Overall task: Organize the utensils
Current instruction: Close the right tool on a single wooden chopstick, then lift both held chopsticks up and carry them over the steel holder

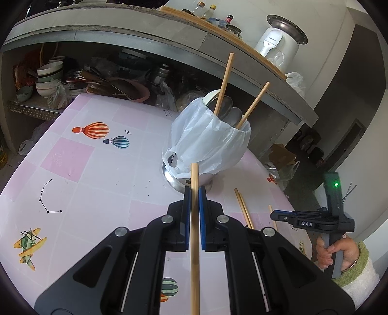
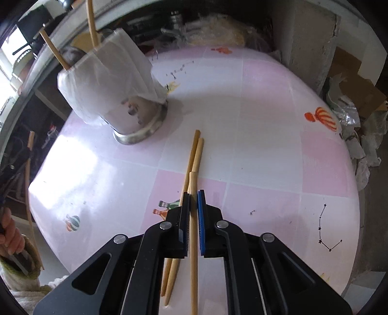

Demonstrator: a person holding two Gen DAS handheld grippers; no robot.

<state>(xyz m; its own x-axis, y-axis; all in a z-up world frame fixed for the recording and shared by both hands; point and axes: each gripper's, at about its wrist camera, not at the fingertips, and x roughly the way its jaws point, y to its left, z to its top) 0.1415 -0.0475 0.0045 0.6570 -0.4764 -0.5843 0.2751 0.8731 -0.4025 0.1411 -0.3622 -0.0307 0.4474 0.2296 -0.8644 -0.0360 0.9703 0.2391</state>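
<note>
Setting: a pink-and-white checked tablecloth (image 1: 101, 169) printed with hot-air balloons, planes and star patterns covers a table beside a grey concrete counter (image 1: 135, 31).

Utensil holder: a metal holder (image 1: 194, 180) stands upright on the table, wrapped in a white plastic bag (image 1: 208, 140). Metal spoons (image 1: 230, 114) and 2 bamboo chopsticks (image 1: 224, 84) lean out of its top.

Left tongs: the left gripper (image 1: 194, 193) is clenched on 1 bamboo chopstick (image 1: 194, 232), its blue pads pressed against both sides. The stick runs along the tool and its tip pokes out just past the fingertips, in front of the holder's base.

Right tongs: the right gripper (image 2: 193, 196) is clamped on another single chopstick (image 2: 193, 232); this 1 also lies lengthwise between the blue pads, with a short end showing beyond them. The gripper tilts steeply downward over the table.

Loose chopsticks: 2 more chopsticks (image 2: 195, 152) lie side by side on the cloth, touching each other, directly beneath the right gripper and near the holder's base.

Person: the right hand (image 1: 332, 252) grips the handle of its tool, with a green knitted cuff (image 1: 359, 266) at the wrist. A green light (image 1: 336, 184) glows on that tool.

Background: stacked bowls (image 1: 48, 75) and cookware sit on a shelf under the counter; bottles (image 1: 211, 12) and a white appliance (image 1: 274, 43) stand on top.
</note>
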